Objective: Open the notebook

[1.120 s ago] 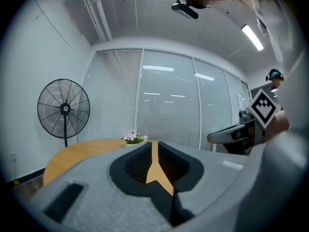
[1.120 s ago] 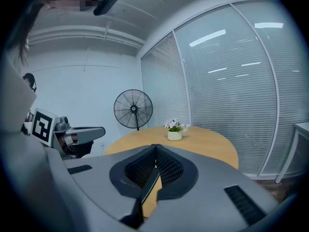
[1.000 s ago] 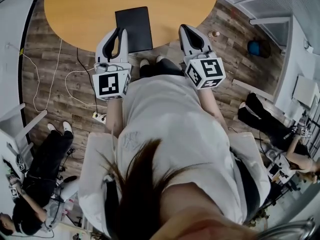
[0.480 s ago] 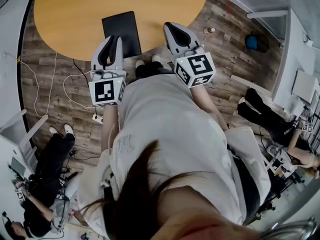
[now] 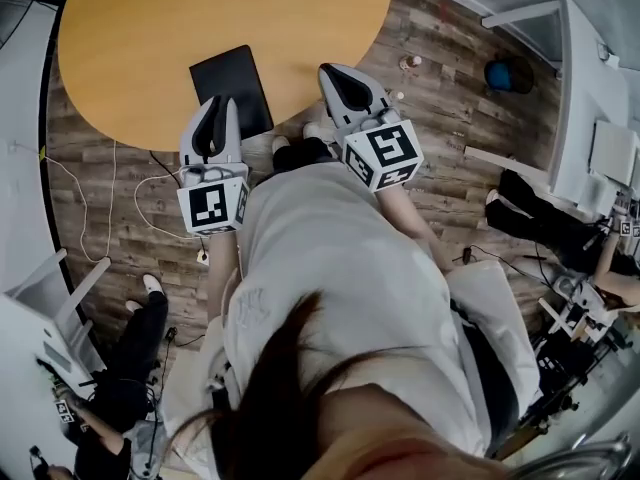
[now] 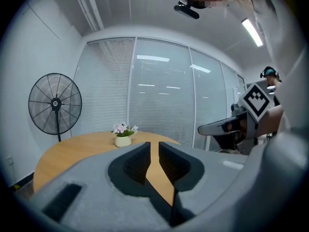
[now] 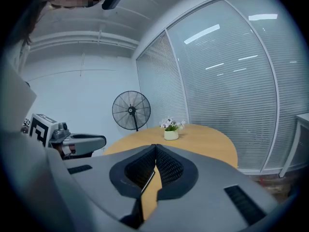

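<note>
Notebook (image 5: 238, 76): black, closed, flat on the round wooden counter (image 5: 140, 28) near its front edge. Its long axis runs away from the person, slightly skewed.

Left hand-held gripper (image 5: 220, 106) is the nearer one. From the head view its tip overlaps the notebook's near-left part. I can't tell whether it touches. Jaws are slightly spread with a narrow gap, and only bare counter shows between them.

Right hand-held gripper (image 5: 336, 76) sits off the notebook's right edge, past the counter rim, clearly apart from it. Jaw tips are pressed together with nothing between them.

So the notebook lies between the two, just ahead of and right of the left tip. Neither gripper view shows it.

Writing: none readable. The cover looks plain, and the gripper cubes carry only square markers.
</note>
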